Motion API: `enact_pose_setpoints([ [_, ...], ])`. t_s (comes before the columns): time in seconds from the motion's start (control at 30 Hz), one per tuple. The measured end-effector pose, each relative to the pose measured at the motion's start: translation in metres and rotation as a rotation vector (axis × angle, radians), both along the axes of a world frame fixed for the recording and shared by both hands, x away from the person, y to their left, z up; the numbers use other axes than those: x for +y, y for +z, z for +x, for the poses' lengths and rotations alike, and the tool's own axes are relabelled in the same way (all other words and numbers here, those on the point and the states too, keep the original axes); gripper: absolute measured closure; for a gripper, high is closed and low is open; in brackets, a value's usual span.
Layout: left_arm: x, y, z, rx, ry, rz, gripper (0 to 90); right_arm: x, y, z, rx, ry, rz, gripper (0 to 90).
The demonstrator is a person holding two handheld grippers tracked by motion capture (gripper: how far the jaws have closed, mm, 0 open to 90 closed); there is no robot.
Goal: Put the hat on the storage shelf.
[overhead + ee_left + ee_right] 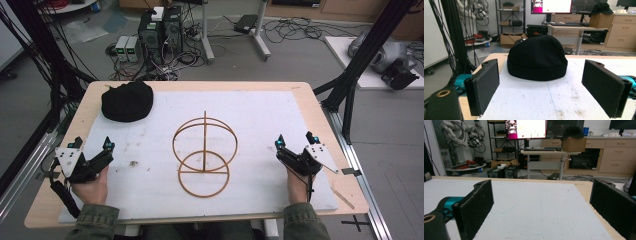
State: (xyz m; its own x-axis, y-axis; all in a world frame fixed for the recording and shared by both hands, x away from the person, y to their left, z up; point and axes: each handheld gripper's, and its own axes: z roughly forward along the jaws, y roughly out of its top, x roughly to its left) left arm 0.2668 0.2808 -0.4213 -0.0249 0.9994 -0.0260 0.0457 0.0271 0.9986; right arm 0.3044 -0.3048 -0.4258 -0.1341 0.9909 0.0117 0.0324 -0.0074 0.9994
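1. Left hand-held gripper [90, 146] and right hand-held gripper [296, 141] rest at the table's near corners, jaws spread, holding nothing.
2. Black hat [127, 100] lies far left; wooden ring stand [204, 152] stands mid-table [300, 95].
3. Nothing looks started; likely the left reaches forward for the hat.

Even, diffuse indoor light falls from above, leaving the white mat [280, 120] bright but not blown out and shadows faint, with only a soft one under the black hat [537, 58]. All three pictures are soft and low in detail; in both gripper views the near black pads [484, 86] are blurred, while the bright monitor [526, 128] glares, its contents washed out
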Motion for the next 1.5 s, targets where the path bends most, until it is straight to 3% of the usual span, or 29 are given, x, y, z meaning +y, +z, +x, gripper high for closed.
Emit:
enact_pose_setpoints([
  [0.7,0.001,0.0,0.0,0.009,0.001,-0.012,14.8,-0.001,-0.002,0.0,0.019,-0.004,0.027,4.4],
  [0.87,0.001,0.003,0.001,-0.016,-0.021,-0.017,14.7,-0.004,-0.001,0.001,0.018,-0.013,0.034,4.4],
  [0.93,0.001,0.005,0.002,-0.026,-0.057,-0.04,14.5,-0.005,0.0,0.0,0.018,-0.021,0.056,4.4],
  [1.03,0.001,0.008,0.002,-0.037,-0.055,-0.045,14.4,-0.006,0.0,0.0,0.02,-0.023,0.059,4.4],
  [1.13,0.002,0.014,0.007,-0.012,-0.053,-0.045,14.2,-0.005,0.0,0.002,0.024,-0.02,0.046,4.4],
  [1.3,0.005,0.029,0.025,0.036,-0.1,-0.056,12.8,-0.002,0.001,0.003,0.014,-0.013,0.028,4.4],
  [1.5,0.001,0.04,0.038,0.046,-0.113,-0.034,12.6,-0.002,0.001,0.004,0.018,-0.012,0.03,4.4],
])
